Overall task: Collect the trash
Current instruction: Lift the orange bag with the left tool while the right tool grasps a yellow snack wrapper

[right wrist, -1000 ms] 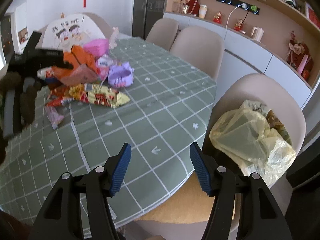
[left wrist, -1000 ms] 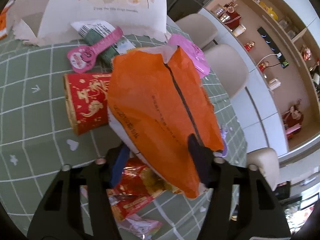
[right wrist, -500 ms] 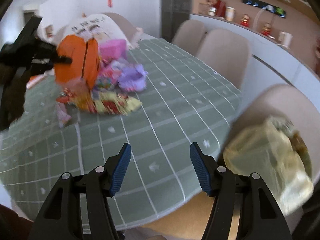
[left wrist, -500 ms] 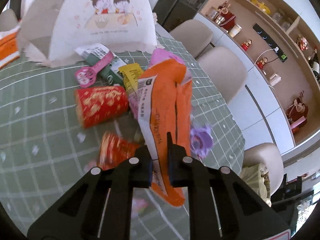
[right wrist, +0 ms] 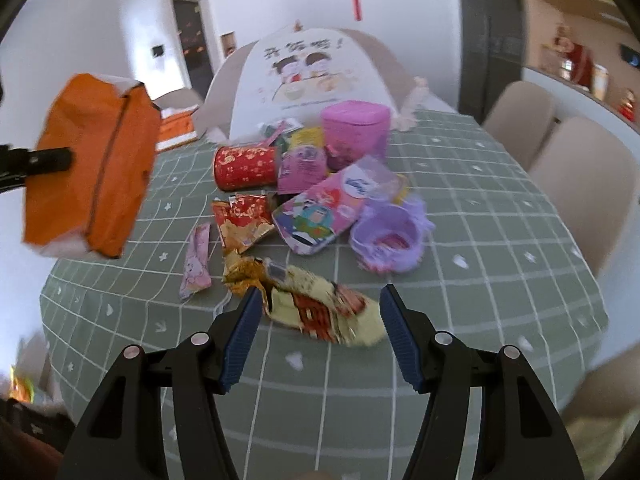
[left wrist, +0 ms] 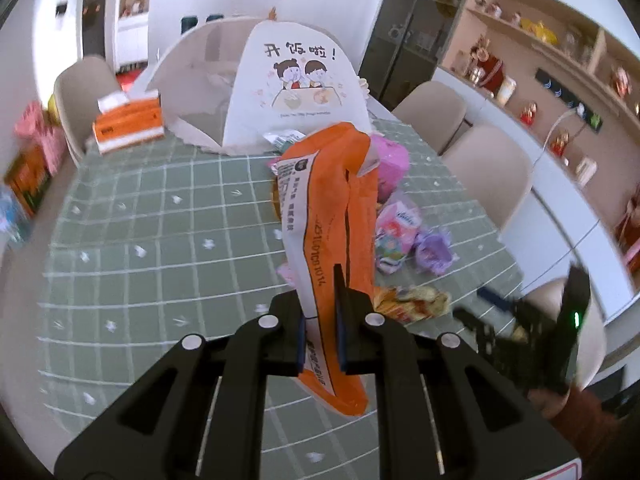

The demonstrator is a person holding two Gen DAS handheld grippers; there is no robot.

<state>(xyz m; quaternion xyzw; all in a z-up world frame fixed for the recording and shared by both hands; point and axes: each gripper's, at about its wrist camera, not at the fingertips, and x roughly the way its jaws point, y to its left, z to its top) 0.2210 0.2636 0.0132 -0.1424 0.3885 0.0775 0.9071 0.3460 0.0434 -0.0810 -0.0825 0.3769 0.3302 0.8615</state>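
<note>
Orange wrapper (left wrist: pixel 332 216) now clamped in left gripper (left wrist: pixel 320 332), lifted off pile since before; right gripper (right wrist: pixel 316 328) gaping over yellow snack bag (right wrist: pixel 320 308), green tablecloth (right wrist: pixel 500 240) bare to right

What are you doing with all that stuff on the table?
A person is clearing rubbish with a gripper in each hand. The left gripper is shut on a crumpled orange plastic wrapper and holds it up off the green checked tablecloth. The right gripper is open, its fingers either side of a crinkled yellow and red snack bag but not pinching it. More wrappers, a red tube and a pink tub wait in the pile.
</note>
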